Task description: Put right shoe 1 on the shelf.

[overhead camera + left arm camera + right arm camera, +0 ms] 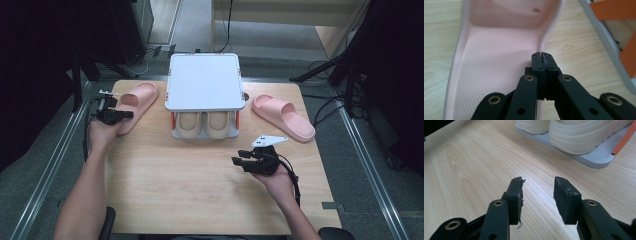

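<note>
At the left edge of the table, the left gripper meets a pink slipper.
Its jaws are fully closed with nothing between them, and the tips are over the slipper's side rim, just beside the shoe rack. The right gripper is above the bare wood in front of the rack, jaws apart and empty. Beige slippers are on the rack's low shelf; a second pink slipper lies right of it.

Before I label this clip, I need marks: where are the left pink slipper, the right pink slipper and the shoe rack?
left pink slipper (141, 98), high view, on its strap.
right pink slipper (283, 111), high view, on its strap.
shoe rack (204, 82), high view, on its bare white top shelf.
</note>
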`<action>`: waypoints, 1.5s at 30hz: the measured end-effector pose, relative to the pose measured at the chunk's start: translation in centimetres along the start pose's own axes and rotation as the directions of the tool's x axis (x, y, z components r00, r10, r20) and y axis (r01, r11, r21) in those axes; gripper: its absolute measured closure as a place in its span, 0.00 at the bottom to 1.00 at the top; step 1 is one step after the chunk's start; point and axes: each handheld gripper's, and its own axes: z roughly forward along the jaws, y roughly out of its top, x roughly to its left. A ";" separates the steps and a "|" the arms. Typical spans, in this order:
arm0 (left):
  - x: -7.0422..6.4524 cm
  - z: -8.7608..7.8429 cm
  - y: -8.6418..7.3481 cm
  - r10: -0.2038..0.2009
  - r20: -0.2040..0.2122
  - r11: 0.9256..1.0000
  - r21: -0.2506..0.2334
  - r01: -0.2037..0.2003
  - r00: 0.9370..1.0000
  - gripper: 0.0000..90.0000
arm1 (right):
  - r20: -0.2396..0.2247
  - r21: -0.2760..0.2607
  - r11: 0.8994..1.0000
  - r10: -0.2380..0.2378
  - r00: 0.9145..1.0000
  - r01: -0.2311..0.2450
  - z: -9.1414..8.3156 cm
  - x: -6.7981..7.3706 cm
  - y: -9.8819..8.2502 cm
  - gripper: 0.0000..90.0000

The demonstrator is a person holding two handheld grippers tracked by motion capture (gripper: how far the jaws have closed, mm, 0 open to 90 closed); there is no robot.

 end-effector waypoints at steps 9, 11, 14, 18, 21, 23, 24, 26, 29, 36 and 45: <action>-1.6 0.6 0.1 0.026 0.019 1.000 0.013 -0.026 0.999 0.99 | -0.004 0.001 1.000 0.009 1.000 -0.009 0.1 -0.1 0.0 0.66; -1.9 0.8 0.1 0.015 0.032 1.000 0.009 -0.015 0.999 0.99 | -0.001 0.001 1.000 0.010 1.000 -0.010 0.1 -0.1 0.0 0.66; -2.5 1.1 0.1 0.024 0.036 1.000 0.006 -0.024 0.999 0.99 | 0.002 0.001 1.000 0.009 1.000 -0.009 0.1 -0.2 0.0 0.66; -3.4 1.5 0.1 0.031 0.057 0.999 0.007 -0.031 0.998 0.99 | 0.001 0.003 1.000 0.007 1.000 -0.007 0.1 -0.2 0.0 0.66; -4.0 1.8 0.2 0.031 0.085 0.999 0.015 -0.032 0.996 0.98 | 0.003 0.005 1.000 0.008 1.000 -0.008 0.2 -0.2 0.0 0.66; -4.5 2.0 0.3 0.041 0.091 0.999 0.021 -0.044 0.995 0.97 | 0.004 0.006 1.000 0.007 1.000 -0.007 0.2 -0.2 0.0 0.66; -4.6 1.9 0.3 0.037 0.096 0.999 0.021 -0.039 0.995 0.97 | 0.004 0.007 1.000 0.008 1.000 -0.008 0.2 -0.2 0.0 0.66; -4.4 1.7 0.4 0.025 0.104 1.000 0.017 -0.026 0.994 0.96 | 0.004 0.008 1.000 0.008 1.000 -0.008 0.2 -0.2 0.0 0.66; -4.2 1.0 0.5 0.017 0.096 1.000 0.004 -0.018 0.995 0.92 | 0.008 0.009 1.000 0.006 1.000 -0.006 0.2 -0.2 0.1 0.66; -3.2 -1.5 0.6 -0.003 0.073 0.999 -0.036 0.005 0.997 0.77 | 0.007 0.012 1.000 0.004 1.000 -0.004 0.3 -0.3 0.1 0.66; -1.5 -3.2 0.3 -0.028 0.048 0.998 -0.053 0.031 0.998 0.66 | -0.001 0.019 1.000 0.009 1.000 -0.009 0.5 -0.4 0.3 0.65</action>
